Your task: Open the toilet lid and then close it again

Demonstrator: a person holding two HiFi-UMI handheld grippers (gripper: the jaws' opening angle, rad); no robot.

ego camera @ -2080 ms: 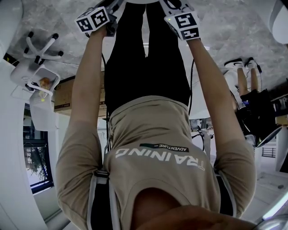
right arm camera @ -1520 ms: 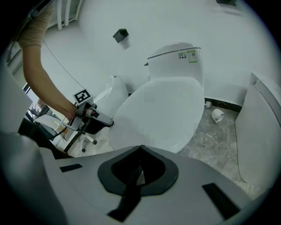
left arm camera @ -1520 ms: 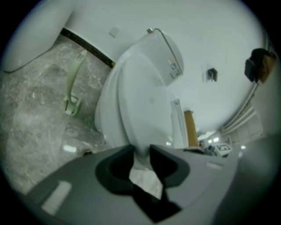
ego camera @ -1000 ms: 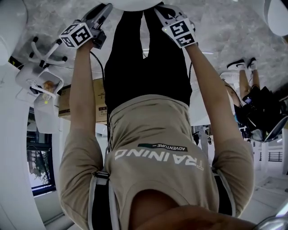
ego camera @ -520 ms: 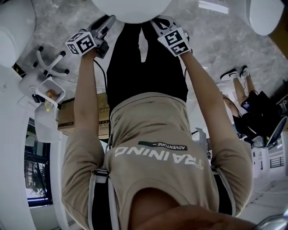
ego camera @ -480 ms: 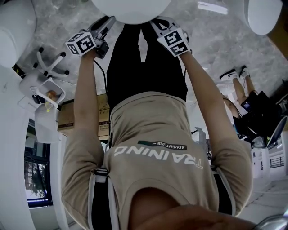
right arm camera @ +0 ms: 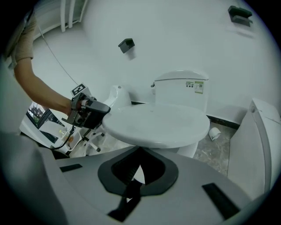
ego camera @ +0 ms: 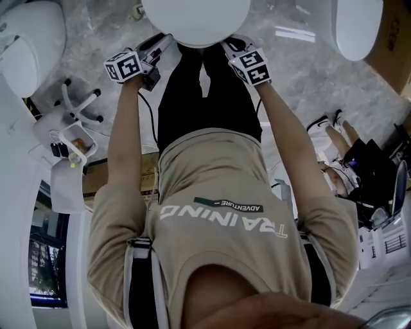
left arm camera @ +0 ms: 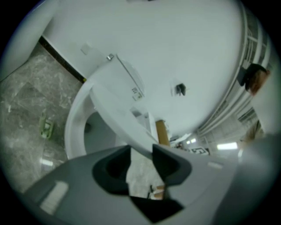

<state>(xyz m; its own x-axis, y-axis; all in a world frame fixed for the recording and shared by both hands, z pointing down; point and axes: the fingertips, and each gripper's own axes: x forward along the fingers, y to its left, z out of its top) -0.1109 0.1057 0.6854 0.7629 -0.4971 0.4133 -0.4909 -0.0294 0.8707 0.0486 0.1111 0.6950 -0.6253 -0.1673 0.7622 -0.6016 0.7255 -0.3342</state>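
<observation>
The white oval toilet lid (ego camera: pixel 196 19) is tilted up off the seat (left arm camera: pixel 75 132) and bowl. In the left gripper view the lid (left arm camera: pixel 115 110) runs diagonally down into my left gripper (left arm camera: pixel 141 147). Its rim sits between the jaws, which are opening. My left gripper (ego camera: pixel 156 53) holds the lid's left side. My right gripper (ego camera: pixel 232 46) is at the lid's right side. In the right gripper view the lid (right arm camera: pixel 158 123) hovers just above my right gripper (right arm camera: pixel 139 154). Its jaws stand close together with nothing between them. The cistern (right arm camera: pixel 181 90) stands behind.
Other white toilets stand at the left (ego camera: pixel 31 45), the right (ego camera: pixel 356 26) and close by (right arm camera: pixel 259 145). A toilet roll (right arm camera: pixel 214 133) lies on the marble floor. A white chair base (ego camera: pixel 76 109), a cardboard box (ego camera: pixel 393 35) and a seated person (ego camera: pixel 350 157) are nearby.
Both grippers have risen together with the lid between them. The lid now shows more fully at the top of the head view.
</observation>
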